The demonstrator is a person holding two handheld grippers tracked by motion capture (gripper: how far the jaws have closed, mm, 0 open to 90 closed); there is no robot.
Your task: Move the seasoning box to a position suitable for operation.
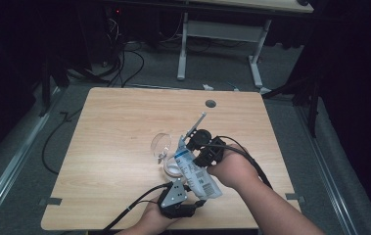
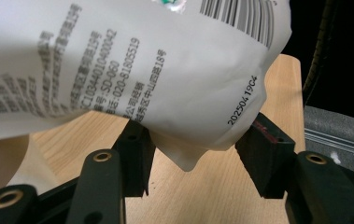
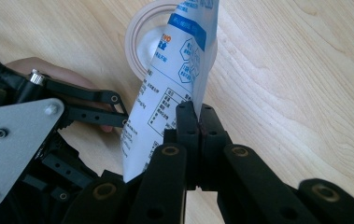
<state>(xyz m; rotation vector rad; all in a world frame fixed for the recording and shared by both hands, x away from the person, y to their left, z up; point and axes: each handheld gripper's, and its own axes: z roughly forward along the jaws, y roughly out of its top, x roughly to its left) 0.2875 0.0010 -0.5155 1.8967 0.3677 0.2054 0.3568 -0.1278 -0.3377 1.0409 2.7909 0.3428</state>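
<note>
Steadying the pouch over the cup

Our right gripper (image 3: 196,109) pinches the white printed plastic pouch (image 1: 195,169); our left gripper (image 2: 193,149) gapes around its corner, probably closing next, near the worktop's front edge.

On the white pouch (image 2: 165,70) you can read, in the left gripper view, the stamped date code "20250419G4" running up its lower right side. You also see "SD-060", the phone number "020-81805519" and part of a longer number, "C10344010400042". A black barcode sits by the pouch's top edge. The Chinese print around these lines, and the blue-banded label in the right gripper view, are too blurred to read.
</note>
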